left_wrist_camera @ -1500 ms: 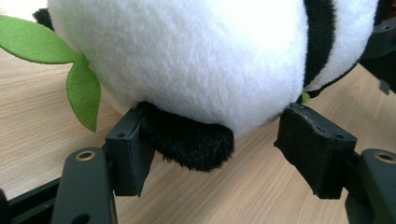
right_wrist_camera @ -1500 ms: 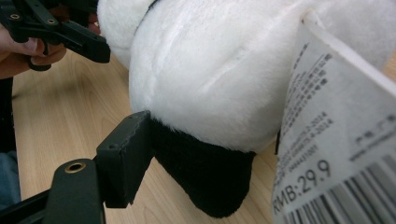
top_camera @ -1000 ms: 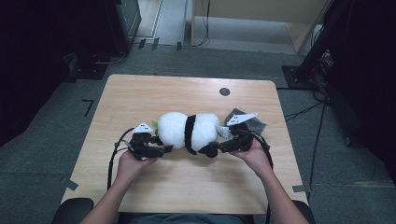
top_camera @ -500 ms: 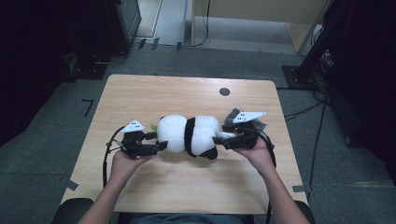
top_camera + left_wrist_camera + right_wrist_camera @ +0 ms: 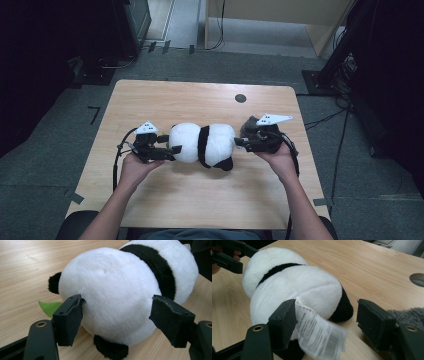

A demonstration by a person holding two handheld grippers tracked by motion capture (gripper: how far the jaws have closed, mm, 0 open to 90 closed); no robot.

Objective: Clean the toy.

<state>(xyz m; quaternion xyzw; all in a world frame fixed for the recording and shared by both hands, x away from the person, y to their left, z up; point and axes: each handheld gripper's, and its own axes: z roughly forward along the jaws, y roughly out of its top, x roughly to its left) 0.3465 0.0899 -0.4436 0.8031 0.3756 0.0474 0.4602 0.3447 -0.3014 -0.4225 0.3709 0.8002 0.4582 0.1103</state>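
A black-and-white panda plush (image 5: 202, 145) lies on its side in the middle of the wooden table (image 5: 200, 102). My left gripper (image 5: 172, 150) is at its left end. In the left gripper view that gripper (image 5: 120, 320) stands open, and the round white head (image 5: 112, 290) sits just ahead of the wide-apart jaws. A green felt leaf (image 5: 48, 307) pokes out beside the head. My right gripper (image 5: 240, 142) is at the panda's other end. It is open (image 5: 329, 325), with the white label (image 5: 319, 332) hanging between its jaws and the panda's rear (image 5: 294, 290) just beyond.
A grey fuzzy thing (image 5: 248, 124) lies against the right gripper on its far side, seen also as grey fur (image 5: 409, 315) in the right gripper view. A round cable hole (image 5: 240, 98) sits in the table's far right part. Dark equipment and cables surround the table.
Both hands have drawn a little outward, the left one leftward and the right one rightward. The panda has settled slightly nearer the front edge.
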